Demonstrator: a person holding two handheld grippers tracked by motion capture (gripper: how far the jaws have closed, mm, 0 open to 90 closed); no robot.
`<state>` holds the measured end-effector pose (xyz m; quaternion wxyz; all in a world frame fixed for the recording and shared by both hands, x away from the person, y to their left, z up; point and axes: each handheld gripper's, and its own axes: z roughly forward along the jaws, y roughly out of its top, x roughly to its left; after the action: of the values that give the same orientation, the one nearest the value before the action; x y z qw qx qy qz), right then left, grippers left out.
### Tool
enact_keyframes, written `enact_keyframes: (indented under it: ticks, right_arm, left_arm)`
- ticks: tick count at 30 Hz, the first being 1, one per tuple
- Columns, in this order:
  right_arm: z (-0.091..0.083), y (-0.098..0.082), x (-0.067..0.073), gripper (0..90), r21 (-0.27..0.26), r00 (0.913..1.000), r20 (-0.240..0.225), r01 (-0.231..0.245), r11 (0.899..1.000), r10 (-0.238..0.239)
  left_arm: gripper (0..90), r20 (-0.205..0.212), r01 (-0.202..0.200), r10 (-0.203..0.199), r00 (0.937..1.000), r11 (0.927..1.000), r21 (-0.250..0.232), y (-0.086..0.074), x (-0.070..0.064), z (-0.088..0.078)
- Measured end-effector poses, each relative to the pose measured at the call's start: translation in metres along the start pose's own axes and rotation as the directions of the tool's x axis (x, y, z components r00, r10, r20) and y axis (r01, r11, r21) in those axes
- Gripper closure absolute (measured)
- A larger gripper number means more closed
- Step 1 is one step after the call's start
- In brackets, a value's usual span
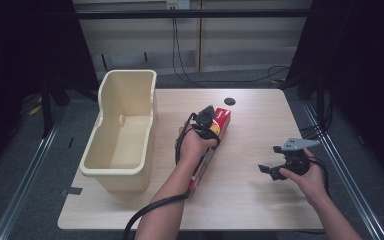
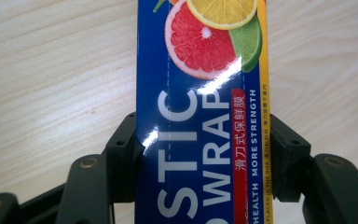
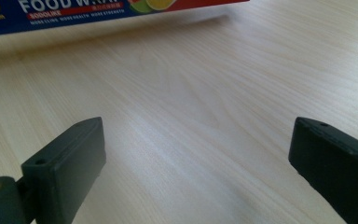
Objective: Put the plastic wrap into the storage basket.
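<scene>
- In the middle of the high view, a long box of food wrap (image 1: 211,150) lies on the wooden table (image 1: 250,200).
- The left gripper (image 1: 206,122) sits on the far part of the box, near its red end.
- In the left gripper view, the two black jaws press on both long sides of the box (image 2: 200,116). They are closed on it. The box is blue with fruit pictures on it.
- The right gripper (image 1: 275,170) is at the right of the high view, well apart from the box.
- In the right gripper view, its jaws are wide open with bare table between them. The box (image 3: 74,11) shows along the top left edge.
- A big cream tub (image 1: 122,132) stands at the left of the high view, near the box but not touching it.
- A small dark round hole (image 1: 229,101) is in the table at the top middle.
</scene>
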<state>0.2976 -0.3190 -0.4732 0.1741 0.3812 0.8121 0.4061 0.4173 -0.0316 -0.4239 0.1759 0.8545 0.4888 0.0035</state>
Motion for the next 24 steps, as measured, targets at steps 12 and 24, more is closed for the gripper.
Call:
enact_keyframes:
  ticks: [12,24]
  right_arm:
    - [0.001,0.000,0.001,3.1,0.003,1.0000,-0.006,-0.001,1.000,0.001]
    - [0.002,0.000,0.001,3.0,0.005,0.9999,-0.009,0.005,1.000,-0.005]
  left_arm:
    - [40.5,0.071,0.021,-0.022,0.9972,0.9996,0.018,0.005,0.003,-0.035]
    - [40.5,0.032,0.059,-0.060,0.9977,0.9980,0.025,0.006,0.017,-0.070]
